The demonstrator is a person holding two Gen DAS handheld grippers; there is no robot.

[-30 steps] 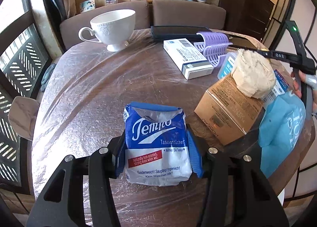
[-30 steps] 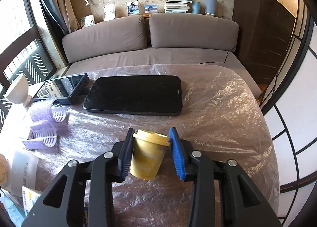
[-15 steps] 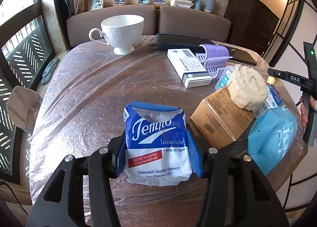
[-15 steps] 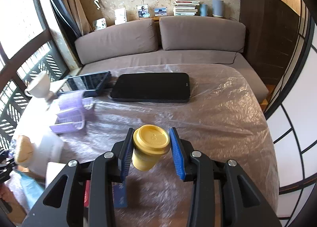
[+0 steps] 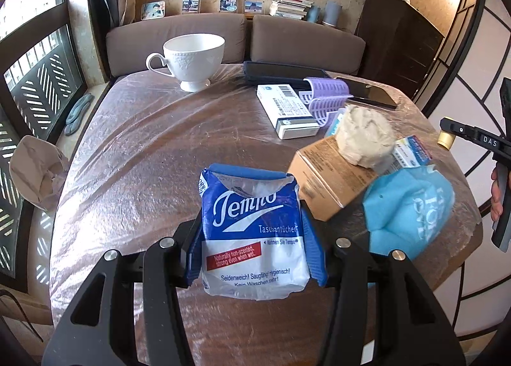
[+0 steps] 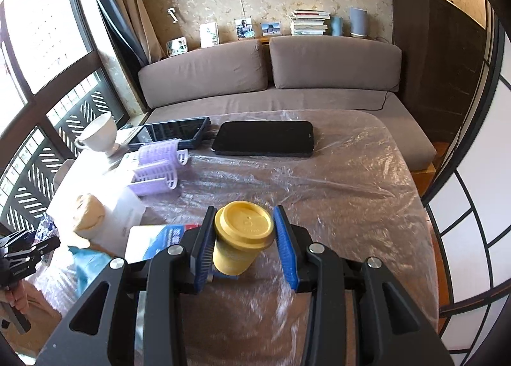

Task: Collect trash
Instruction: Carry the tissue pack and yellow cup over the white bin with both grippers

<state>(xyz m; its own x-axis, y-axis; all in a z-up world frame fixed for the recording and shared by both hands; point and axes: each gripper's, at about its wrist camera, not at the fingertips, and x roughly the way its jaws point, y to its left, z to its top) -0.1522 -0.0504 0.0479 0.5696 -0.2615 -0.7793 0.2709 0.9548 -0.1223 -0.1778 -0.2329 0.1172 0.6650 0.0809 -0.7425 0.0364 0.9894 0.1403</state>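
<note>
My left gripper (image 5: 255,238) is shut on a blue and white Tempo tissue packet (image 5: 252,238), held above the plastic-covered table (image 5: 143,148). My right gripper (image 6: 244,238) is shut on a small yellow lidded cup (image 6: 239,238), lifted above the table's right part; it also shows at the right edge of the left wrist view (image 5: 472,139). A crumpled tissue ball (image 5: 365,134) sits on a brown cardboard box (image 5: 329,180). A light blue bag (image 5: 408,206) lies beside the box.
A white teacup (image 5: 193,59) stands at the back. A white medicine box (image 5: 287,110), purple hair rollers (image 5: 325,94), a tablet (image 6: 265,141) and a phone (image 6: 172,134) lie on the table. A paper bag (image 5: 35,171) sits past the left edge. A sofa (image 6: 271,78) is behind.
Both grippers have risen and pulled back from the table with their objects. The yellow cup has tilted so its lid faces the camera, and more of the table shows below.
</note>
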